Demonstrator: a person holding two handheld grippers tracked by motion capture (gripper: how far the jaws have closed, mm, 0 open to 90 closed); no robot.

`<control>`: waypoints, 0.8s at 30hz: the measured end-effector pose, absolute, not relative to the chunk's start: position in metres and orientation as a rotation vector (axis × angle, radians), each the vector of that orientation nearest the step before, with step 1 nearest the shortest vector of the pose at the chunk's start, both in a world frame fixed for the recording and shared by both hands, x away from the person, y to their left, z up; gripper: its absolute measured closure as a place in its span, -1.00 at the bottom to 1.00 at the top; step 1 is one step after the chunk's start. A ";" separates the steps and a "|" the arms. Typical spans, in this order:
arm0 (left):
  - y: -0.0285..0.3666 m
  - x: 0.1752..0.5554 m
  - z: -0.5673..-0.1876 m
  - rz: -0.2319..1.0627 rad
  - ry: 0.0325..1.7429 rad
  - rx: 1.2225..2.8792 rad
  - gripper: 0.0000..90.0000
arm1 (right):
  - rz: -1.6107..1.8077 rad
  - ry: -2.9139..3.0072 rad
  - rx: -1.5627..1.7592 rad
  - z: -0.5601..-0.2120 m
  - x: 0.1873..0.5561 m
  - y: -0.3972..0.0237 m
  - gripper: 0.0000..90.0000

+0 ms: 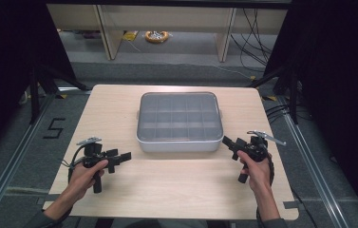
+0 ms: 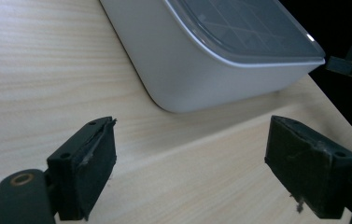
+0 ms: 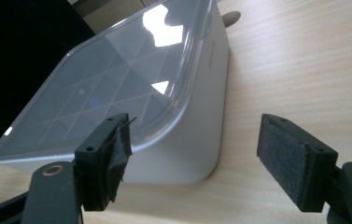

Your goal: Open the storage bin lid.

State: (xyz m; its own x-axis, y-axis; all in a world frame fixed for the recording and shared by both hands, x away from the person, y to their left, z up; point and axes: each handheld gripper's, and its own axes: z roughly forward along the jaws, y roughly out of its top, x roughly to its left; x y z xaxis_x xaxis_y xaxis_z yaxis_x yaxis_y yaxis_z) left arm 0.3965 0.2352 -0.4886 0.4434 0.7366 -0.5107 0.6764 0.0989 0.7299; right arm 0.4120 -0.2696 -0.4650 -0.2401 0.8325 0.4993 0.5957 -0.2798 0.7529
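Lidded box (image 1: 178, 122) mid-table (image 1: 119, 190), left gripper (image 1: 122, 157) and right gripper (image 1: 229, 143) flanking its front corners

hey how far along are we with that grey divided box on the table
Barely started. Done: nothing visible; the clear lid sits flat on the grey box. In hand: the left tool and right tool both point at the box's near corners, jaws open and empty, neither touching it. Left: gripping and opening or moving the box, probably.

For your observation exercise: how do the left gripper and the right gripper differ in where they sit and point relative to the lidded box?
The left gripper sits off the box's near left corner, pointing right; the right gripper sits at its near right corner, pointing left. The right's tips look nearer the box wall. Both are open, holding nothing.
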 end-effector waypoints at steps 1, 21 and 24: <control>0.235 0.398 -0.488 0.086 1.255 1.614 -0.65 | 1.516 1.724 1.780 -0.464 0.415 -0.269 -0.40; 0.223 0.434 -0.475 0.070 1.260 1.600 -0.63 | 1.545 1.701 1.812 -0.460 0.459 -0.262 -0.35; 0.219 0.440 -0.475 0.074 1.266 1.587 -0.65 | 1.534 1.708 1.764 -0.461 0.466 -0.265 -0.34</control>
State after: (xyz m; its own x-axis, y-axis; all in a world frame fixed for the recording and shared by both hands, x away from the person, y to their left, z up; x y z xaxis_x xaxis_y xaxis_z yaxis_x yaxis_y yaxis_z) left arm 0.4398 0.2187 -0.4750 0.4371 0.7358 -0.5173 0.6708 0.1165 0.7324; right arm 0.4660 -0.2651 -0.4613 -0.2386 0.8375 0.4916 0.5785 -0.2840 0.7646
